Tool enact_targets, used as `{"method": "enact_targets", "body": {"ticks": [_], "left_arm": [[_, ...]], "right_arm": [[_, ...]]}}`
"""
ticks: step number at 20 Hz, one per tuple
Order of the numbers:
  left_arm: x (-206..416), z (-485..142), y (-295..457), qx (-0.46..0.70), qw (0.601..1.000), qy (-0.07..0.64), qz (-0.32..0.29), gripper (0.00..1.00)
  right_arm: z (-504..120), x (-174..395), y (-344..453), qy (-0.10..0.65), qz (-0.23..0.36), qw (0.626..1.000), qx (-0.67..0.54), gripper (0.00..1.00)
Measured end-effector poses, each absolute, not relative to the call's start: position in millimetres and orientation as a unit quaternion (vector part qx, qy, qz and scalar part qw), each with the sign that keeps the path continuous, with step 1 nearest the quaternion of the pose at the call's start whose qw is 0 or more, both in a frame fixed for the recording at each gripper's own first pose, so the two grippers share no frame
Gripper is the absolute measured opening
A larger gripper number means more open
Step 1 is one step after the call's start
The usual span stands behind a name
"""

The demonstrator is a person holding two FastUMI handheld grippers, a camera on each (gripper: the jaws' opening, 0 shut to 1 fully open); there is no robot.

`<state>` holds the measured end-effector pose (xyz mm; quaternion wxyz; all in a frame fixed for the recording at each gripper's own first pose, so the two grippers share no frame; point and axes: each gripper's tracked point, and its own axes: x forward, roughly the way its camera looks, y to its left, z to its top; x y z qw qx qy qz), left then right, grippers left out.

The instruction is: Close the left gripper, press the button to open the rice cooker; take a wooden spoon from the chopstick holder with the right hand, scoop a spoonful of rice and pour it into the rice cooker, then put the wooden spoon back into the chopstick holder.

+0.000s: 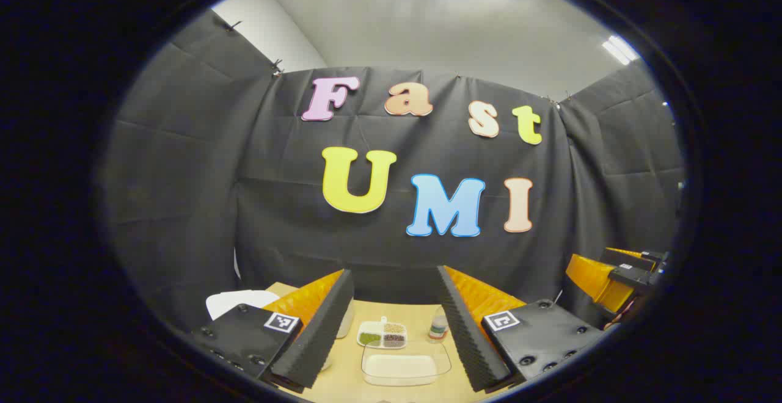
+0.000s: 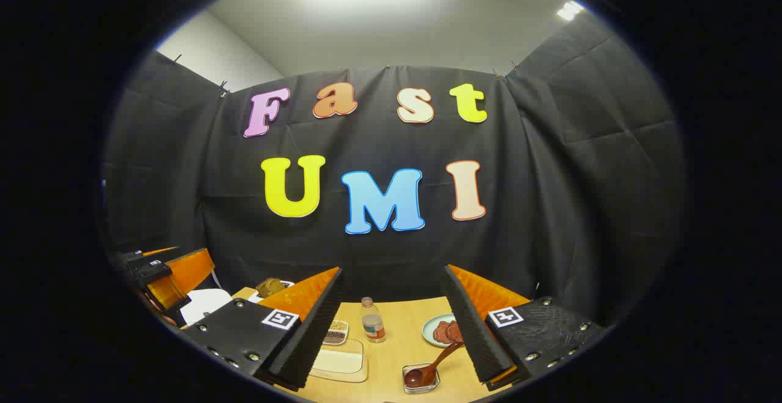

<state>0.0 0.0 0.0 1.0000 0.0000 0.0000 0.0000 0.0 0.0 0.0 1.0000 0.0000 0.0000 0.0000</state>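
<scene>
Wooden spoon (image 2: 431,369) stands tilted, dark bowl down, in clear holder (image 2: 420,384)

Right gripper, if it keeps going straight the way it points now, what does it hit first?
Probably the black cloth wall; the right gripper, tongs open, points level above the table, though depth is unclear.

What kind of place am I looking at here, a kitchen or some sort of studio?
Probably a recording booth staged as a kitchen, not a real one: black cloth walls surround a wooden table set with a clear tray of rice, a wooden spoon and a small bottle.
</scene>
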Motion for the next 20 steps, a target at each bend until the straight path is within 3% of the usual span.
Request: {"method": "enact_targets", "body": {"ticks": [20], "left_arm": [[1,0,7,0.026,1.0,0.0,0.005,0.94]], "right_arm": [[-9,7,14,0.013,0.018,1.0,-0.012,0.97]]}}
